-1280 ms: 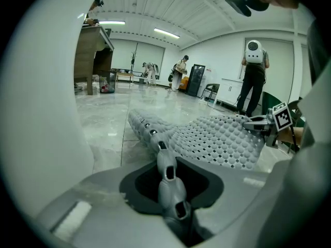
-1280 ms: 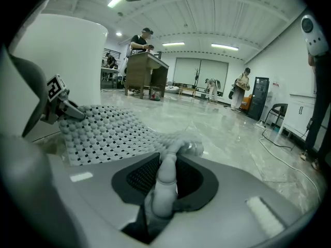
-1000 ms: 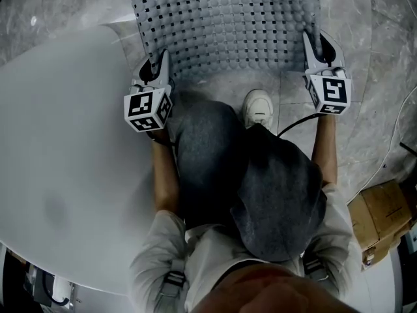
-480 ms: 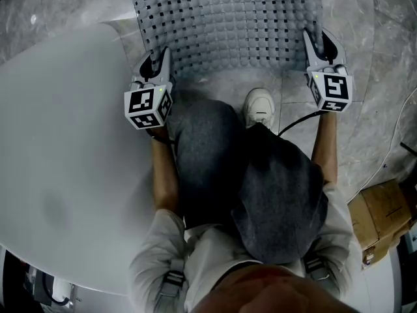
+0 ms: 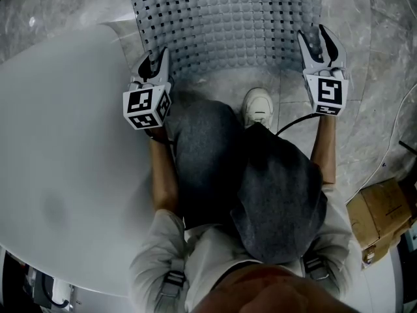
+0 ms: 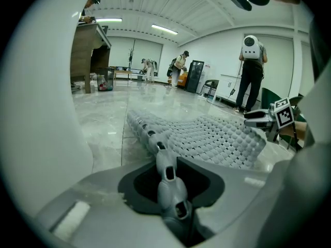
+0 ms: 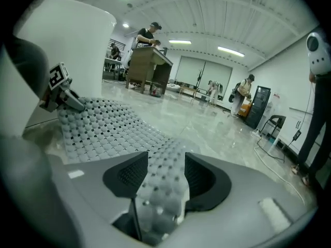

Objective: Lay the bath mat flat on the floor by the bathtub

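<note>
The grey perforated bath mat (image 5: pixel 225 25) lies on the marble floor beside the white bathtub (image 5: pixel 65 142). My left gripper (image 5: pixel 154 62) is at the mat's near left corner. In the left gripper view that edge (image 6: pixel 155 138) stands upright and fills the gap in the left gripper (image 6: pixel 166 161); the jaws have just been opening a little and the pads still touch the mat. My right gripper (image 5: pixel 319 39) is at the near right corner. Its jaws have just been opening. In the right gripper view it (image 7: pixel 166 161) stands wide apart with the mat corner (image 7: pixel 163 180) lying loose between the pads.
The person's white shoe (image 5: pixel 258 106) stands just behind the mat's near edge, between the grippers. A cardboard box (image 5: pixel 381 217) and a cable (image 5: pixel 393 145) lie on the floor at the right. Several people and a wooden desk (image 7: pixel 147 66) are far off across the room.
The right gripper's jaws have spread wide and let go of the mat corner, and the gripper has rolled slightly. The left gripper has stayed in place on its corner.
</note>
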